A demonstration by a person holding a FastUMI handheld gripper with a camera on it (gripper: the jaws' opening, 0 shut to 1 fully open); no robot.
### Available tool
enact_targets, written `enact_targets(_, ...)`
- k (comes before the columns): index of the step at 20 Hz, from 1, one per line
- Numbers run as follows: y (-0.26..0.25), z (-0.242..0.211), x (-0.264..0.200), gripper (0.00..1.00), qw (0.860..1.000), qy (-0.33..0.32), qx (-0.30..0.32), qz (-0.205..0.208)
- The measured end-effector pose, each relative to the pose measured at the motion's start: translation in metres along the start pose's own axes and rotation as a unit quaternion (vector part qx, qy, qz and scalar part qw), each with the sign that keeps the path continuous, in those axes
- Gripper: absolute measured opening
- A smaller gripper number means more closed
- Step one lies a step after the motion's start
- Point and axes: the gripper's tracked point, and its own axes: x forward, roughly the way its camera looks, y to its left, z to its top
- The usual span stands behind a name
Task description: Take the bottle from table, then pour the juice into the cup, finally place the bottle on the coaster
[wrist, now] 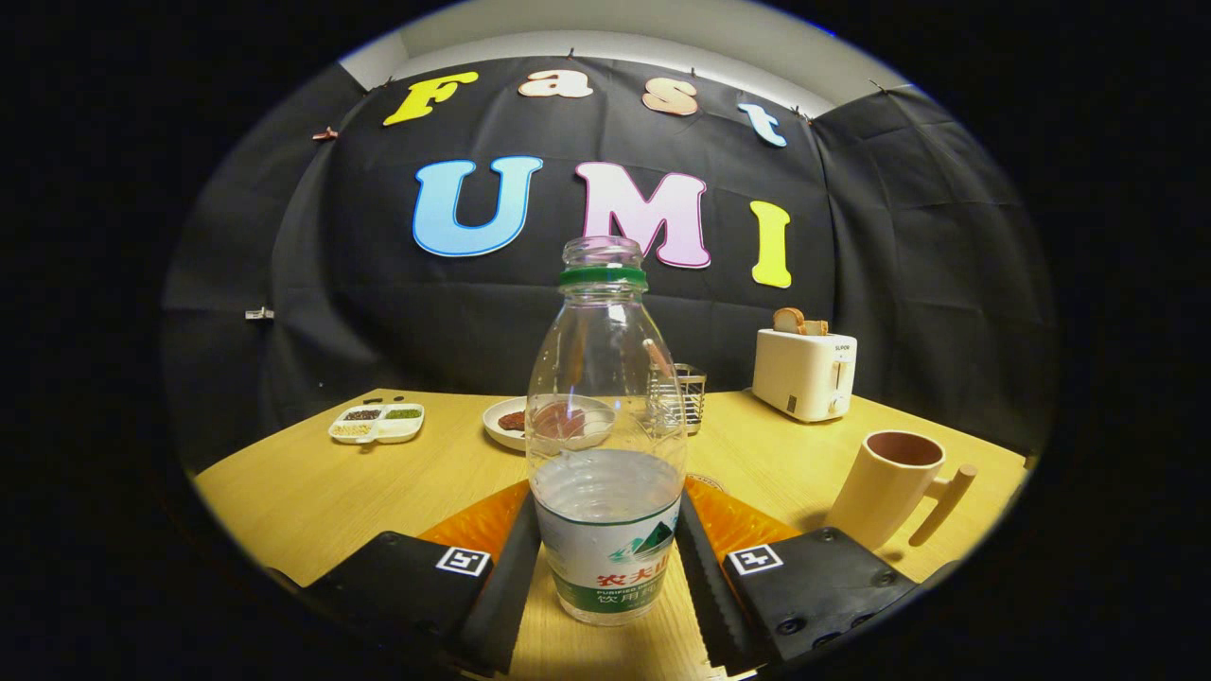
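Note:
A clear plastic bottle (605, 445) with a green neck ring and no cap stands upright on the wooden table (312, 492), about a third full of clear liquid. It sits between my gripper's (605, 544) fingers, and both pads (518, 558) press against its labelled lower part. A beige cup (887, 484) with a wooden handle stands empty to the right, beyond the right finger. The rim of a round flat piece (705, 480), perhaps the coaster, peeks out just behind the right finger.
Further back are a white plate with food (511, 423), a wire holder (689, 392), a white divided dish of grains (377, 423) at the left and a white toaster with bread (805, 372) at the right.

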Motion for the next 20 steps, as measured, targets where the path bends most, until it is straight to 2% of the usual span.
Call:
enact_targets(6,0.005,0.028,-0.008,0.75,0.994,0.01,0.106,0.025)
enact_targets(11,0.001,0.044,-0.015,0.75,0.981,0.026,0.183,0.05)
enact_targets(16,-0.011,0.056,-0.016,0.75,0.955,0.039,0.286,0.064)
enact_targets(20,-0.032,0.058,-0.011,0.75,0.923,0.052,0.377,0.058)
